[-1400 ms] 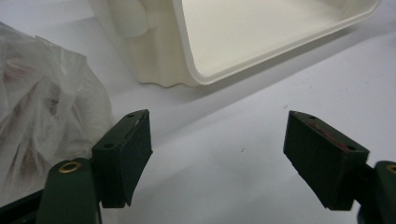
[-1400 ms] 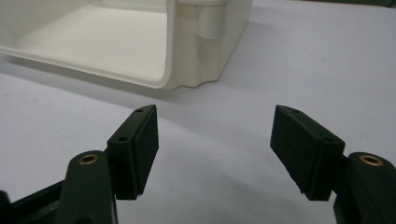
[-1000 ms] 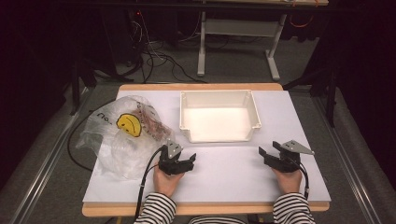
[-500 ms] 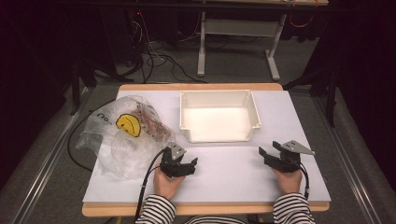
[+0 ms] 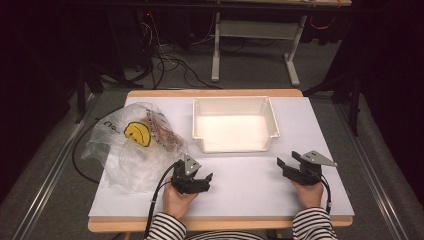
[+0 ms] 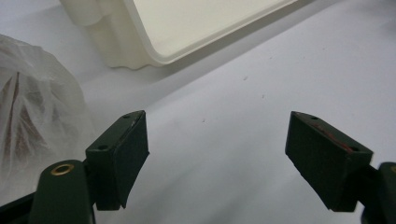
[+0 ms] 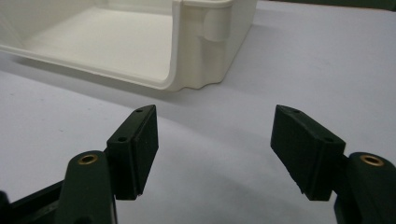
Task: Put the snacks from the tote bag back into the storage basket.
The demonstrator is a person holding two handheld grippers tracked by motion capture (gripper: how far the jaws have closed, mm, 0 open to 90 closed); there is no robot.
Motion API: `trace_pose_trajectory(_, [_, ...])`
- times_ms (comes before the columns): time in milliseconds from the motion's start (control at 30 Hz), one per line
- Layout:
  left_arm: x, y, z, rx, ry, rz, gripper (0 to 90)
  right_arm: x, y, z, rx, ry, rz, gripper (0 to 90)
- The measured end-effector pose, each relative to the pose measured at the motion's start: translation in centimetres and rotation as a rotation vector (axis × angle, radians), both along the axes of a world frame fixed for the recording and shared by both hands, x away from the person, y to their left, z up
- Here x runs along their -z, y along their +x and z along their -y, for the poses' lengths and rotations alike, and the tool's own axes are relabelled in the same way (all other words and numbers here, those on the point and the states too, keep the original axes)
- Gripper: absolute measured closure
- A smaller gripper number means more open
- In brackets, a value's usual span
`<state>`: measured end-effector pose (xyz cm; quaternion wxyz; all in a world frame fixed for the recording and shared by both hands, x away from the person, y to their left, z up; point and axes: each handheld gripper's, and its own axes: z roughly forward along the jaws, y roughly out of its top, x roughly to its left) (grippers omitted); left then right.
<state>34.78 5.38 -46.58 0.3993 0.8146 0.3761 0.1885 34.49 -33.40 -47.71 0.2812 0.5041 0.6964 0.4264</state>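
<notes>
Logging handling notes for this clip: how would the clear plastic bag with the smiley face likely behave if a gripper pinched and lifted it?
The plastic bag looks thin and crumpled, so probably floppy and light. Its brownish contents would likely sag and shift.

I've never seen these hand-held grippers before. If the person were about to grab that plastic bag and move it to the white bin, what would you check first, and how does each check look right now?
1. Left gripper open: ok, its jaws stand wide apart in the left gripper view.
2. Right gripper open: ok, jaws apart with nothing between them.
3. Bin free to take things: ok, it looks empty.
4. Bag near a gripper: ok, it lies just beside the left gripper.
5. Table between grippers and bin free of clutter: ok.
6. What the bag holds and how it will hang when lifted: cannot tell; brownish contents show through the plastic.
</notes>
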Motion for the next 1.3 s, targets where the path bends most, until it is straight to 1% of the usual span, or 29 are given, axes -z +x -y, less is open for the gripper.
trace_pose_trajectory(200, [-0.5,-0.6,-0.3,0.009,0.003,-0.009,20.8,0.0,0.0,0.0,0.000,-0.001,0.003,32.5])
trace_pose_trajectory(433, [-1.4,-1.2,-0.8,0.021,-0.008,0.008,20.6,0.0,-0.1,0.0,-0.002,-0.001,0.004,32.5])
trace_pose_trajectory(500, [-1.6,-1.3,-1.1,0.019,-0.017,0.009,20.6,0.0,-0.1,0.0,-0.001,-0.001,0.004,32.5])
trace_pose_trajectory(733, [-2.1,-1.4,-1.7,0.010,-0.020,0.012,20.4,0.0,-0.1,0.0,-0.002,-0.003,0.005,32.6])
trace_pose_trajectory(933, [-2.4,-1.5,-2.4,0.000,-0.035,0.019,20.4,0.0,-0.1,0.0,-0.003,-0.003,0.005,32.6])
trace_pose_trajectory(1300, [-2.9,-1.5,-3.4,-0.017,-0.046,0.025,19.9,0.0,-0.1,0.0,-0.004,-0.003,0.005,32.6])
